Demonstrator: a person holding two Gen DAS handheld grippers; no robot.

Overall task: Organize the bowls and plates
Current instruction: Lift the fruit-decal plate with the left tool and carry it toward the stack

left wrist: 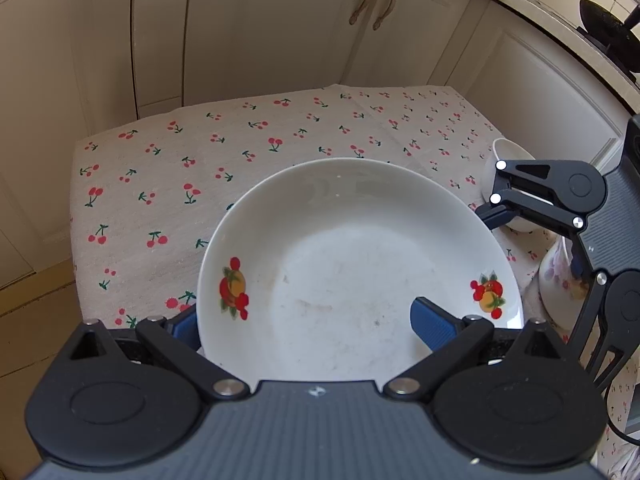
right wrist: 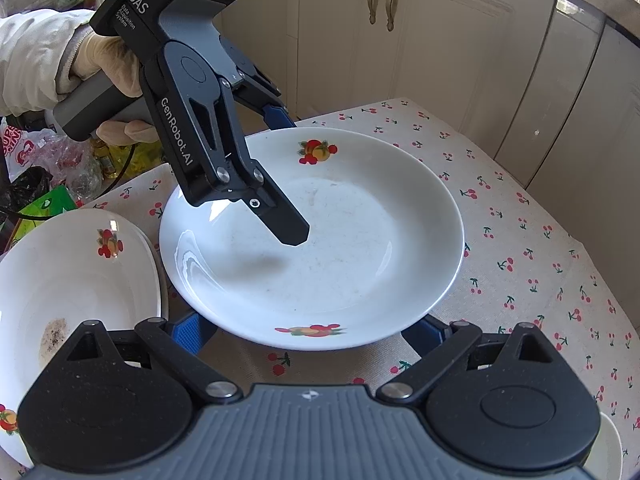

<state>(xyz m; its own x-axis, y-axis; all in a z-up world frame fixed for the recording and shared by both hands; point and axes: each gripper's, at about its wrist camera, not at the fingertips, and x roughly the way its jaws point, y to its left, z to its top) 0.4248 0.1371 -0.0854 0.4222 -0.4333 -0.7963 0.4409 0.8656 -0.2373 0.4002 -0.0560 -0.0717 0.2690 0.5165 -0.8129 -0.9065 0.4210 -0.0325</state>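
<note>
Left gripper (left wrist: 306,322): clamped on the near rim of a white deep plate (left wrist: 360,264), one blue finger pad (left wrist: 434,324) inside the dish, the other under the rim at left. The plate bears fruit decals on both sides and faint smears across its well. From the right wrist view the plate is tilted, its far edge raised off the tablecloth (right wrist: 540,248), with a gloved hand (right wrist: 108,68) on the left gripper's handle.

Right gripper (right wrist: 308,330): jaws set wide, both blue pads low beside and partly under the plate's near edge; whether they touch it cannot be told. It holds nothing.

Stack of matching plates (right wrist: 64,280): left of the held plate, just beside it, the top one stained near its bottom.

Small white bowl (left wrist: 508,160): on the cloth behind the right gripper in the left wrist view, partly hidden.

Cream cabinet doors (left wrist: 280,20): behind the table.
</note>
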